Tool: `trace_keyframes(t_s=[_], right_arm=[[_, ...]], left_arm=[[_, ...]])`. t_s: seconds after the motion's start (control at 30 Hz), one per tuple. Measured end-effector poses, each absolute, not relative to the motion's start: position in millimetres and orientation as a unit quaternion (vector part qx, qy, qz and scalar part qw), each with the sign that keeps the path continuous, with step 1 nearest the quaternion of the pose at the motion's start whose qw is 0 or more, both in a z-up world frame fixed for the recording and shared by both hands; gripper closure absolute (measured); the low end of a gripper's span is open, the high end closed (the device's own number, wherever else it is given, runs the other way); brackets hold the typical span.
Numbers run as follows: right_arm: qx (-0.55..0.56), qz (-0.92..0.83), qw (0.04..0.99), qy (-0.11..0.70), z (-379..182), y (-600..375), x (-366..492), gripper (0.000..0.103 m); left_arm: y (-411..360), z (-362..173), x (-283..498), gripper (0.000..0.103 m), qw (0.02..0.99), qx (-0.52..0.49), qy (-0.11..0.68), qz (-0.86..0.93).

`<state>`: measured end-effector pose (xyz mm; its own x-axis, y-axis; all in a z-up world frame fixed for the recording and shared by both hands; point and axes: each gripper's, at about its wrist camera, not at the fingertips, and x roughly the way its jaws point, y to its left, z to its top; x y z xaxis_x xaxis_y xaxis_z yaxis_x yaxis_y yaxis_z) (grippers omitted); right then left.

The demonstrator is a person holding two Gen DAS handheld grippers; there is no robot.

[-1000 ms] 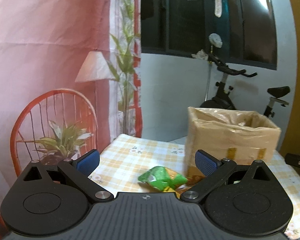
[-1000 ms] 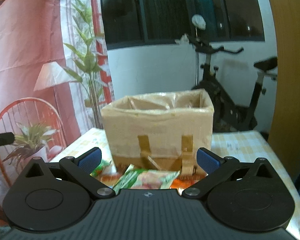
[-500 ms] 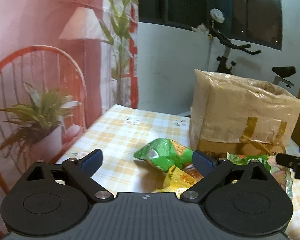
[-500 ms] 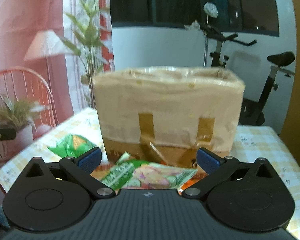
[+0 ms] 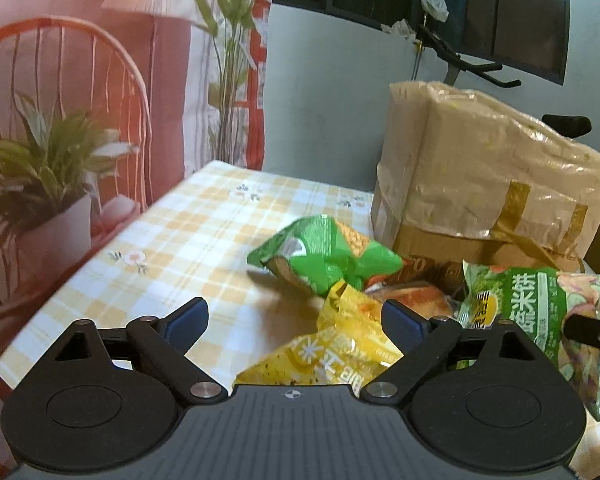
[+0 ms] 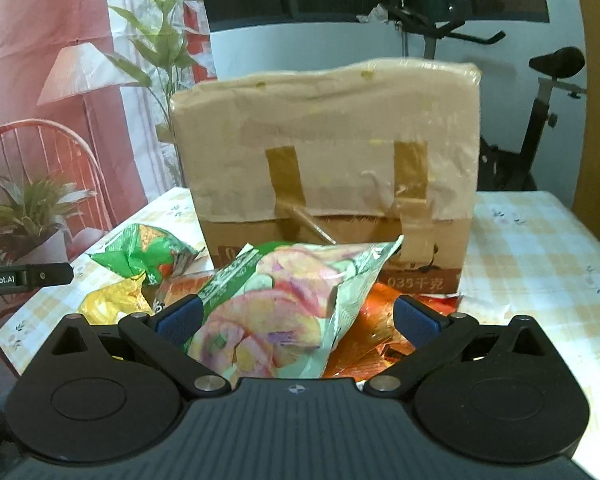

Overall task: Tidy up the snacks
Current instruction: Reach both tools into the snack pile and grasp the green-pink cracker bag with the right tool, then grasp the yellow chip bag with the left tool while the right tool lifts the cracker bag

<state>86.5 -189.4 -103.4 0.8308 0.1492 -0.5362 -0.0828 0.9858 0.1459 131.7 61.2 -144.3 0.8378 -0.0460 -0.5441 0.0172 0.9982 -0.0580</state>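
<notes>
Several snack bags lie in a heap on the checked tablecloth (image 5: 188, 232) in front of a taped cardboard box (image 5: 488, 184). In the left wrist view my left gripper (image 5: 296, 320) is open just above a yellow bag (image 5: 332, 356), with a green bag (image 5: 324, 256) beyond it. In the right wrist view my right gripper (image 6: 296, 318) is open, its fingers on either side of a pale green and pink bag (image 6: 284, 308). An orange bag (image 6: 372, 328) lies under it. The box (image 6: 328, 152) stands right behind.
A potted plant (image 5: 48, 184) and a red chair (image 5: 80, 92) stand off the table's left edge. An exercise bike (image 6: 540, 112) stands behind the box. Bare tablecloth shows to the right of the box (image 6: 540, 248) and left of the heap.
Both grippers have moved down and forward toward the heap of bags. The box and bags now look larger and closer. Both stay open.
</notes>
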Motion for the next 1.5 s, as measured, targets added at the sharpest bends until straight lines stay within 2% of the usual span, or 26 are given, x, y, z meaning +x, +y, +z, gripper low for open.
trace_keyframes(t_s=[0.27,0.6,0.7,0.97,1.5], right_arm=[[0.072,0.098,0.947,0.297,-115,-180,122,0.000],[0.090,0.099,0.944,0.302,-123,-182,122,0.005],[0.090,0.104,0.946,0.295,-123,-182,116,0.012],[0.101,0.099,0.954,0.266,-122,-190,93,0.023],[0.111,0.093,0.955,0.257,-123,-196,87,0.023]], left_arm=[[66,-159,138,0.009,0.952,-0.036,0.303,-0.017],[62,-163,137,0.009,0.951,-0.029,0.306,-0.026],[60,-162,134,0.009,0.951,-0.024,0.305,-0.029],[56,-165,133,0.009,0.948,-0.015,0.314,-0.049],[48,-172,152,0.009,0.937,0.025,0.330,-0.115]])
